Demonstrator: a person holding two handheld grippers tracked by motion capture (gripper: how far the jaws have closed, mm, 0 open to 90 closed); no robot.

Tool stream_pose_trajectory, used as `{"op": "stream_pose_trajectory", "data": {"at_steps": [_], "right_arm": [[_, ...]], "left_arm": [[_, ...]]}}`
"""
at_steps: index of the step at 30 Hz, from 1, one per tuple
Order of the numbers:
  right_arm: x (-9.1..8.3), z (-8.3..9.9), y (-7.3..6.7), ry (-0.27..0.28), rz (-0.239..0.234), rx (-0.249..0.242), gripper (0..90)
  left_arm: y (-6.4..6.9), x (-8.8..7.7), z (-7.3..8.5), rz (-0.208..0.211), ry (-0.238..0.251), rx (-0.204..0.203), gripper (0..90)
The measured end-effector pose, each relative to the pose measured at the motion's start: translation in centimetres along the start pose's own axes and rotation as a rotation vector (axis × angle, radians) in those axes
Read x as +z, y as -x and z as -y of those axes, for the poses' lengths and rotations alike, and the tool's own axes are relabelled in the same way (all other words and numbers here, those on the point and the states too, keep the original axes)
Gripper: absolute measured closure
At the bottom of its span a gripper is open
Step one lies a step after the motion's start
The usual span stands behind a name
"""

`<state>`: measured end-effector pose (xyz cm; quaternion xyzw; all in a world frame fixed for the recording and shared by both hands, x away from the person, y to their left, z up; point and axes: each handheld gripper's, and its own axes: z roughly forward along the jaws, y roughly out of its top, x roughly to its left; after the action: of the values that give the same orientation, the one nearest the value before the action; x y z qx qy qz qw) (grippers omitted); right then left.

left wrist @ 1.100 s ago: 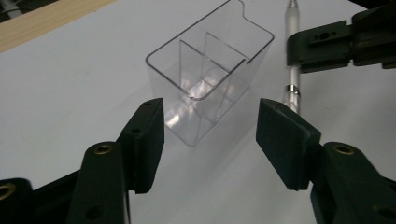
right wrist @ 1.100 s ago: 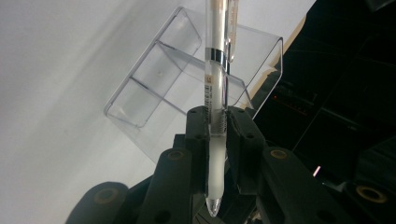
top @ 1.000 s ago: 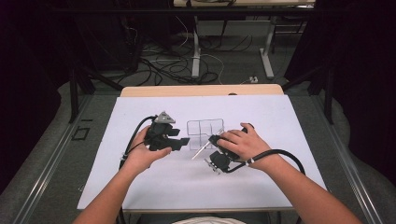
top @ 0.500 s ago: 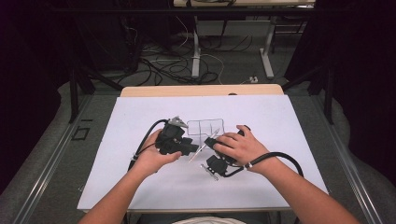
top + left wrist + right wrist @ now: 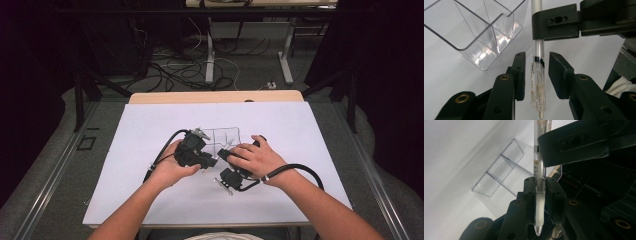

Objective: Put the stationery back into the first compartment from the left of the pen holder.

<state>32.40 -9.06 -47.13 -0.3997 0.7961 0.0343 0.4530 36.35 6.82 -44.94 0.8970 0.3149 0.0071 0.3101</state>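
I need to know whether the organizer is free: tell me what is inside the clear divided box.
The clear divided box looks empty in the compartments facing the cameras. In the high view, the left claw hides its near edge. The pen stays outside, clamped in the right claw.

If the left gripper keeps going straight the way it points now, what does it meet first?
Probably the right gripper's jaw, clamped on the clear pen that runs up between the left gripper pads. The clear compartment box sits off to the side, though depth is hard to judge.

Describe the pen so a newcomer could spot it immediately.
Start at the white table. Near its middle, just before the clear divided box, two black claws meet. The pen runs between them: a slim see-through barrel with a black band, unlike everything black around it.
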Motion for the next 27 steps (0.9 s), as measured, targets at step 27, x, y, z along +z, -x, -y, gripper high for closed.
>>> {"op": "stream_pose_trajectory", "data": {"at_steps": [27], "right_arm": [[0.06, 0.07, -0.01, -0.044, -0.008, 0.013, 59.8]], "left_arm": [[-0.52, 0.50, -0.45, -0.007, -0.035, -0.021, 77.5]]}}
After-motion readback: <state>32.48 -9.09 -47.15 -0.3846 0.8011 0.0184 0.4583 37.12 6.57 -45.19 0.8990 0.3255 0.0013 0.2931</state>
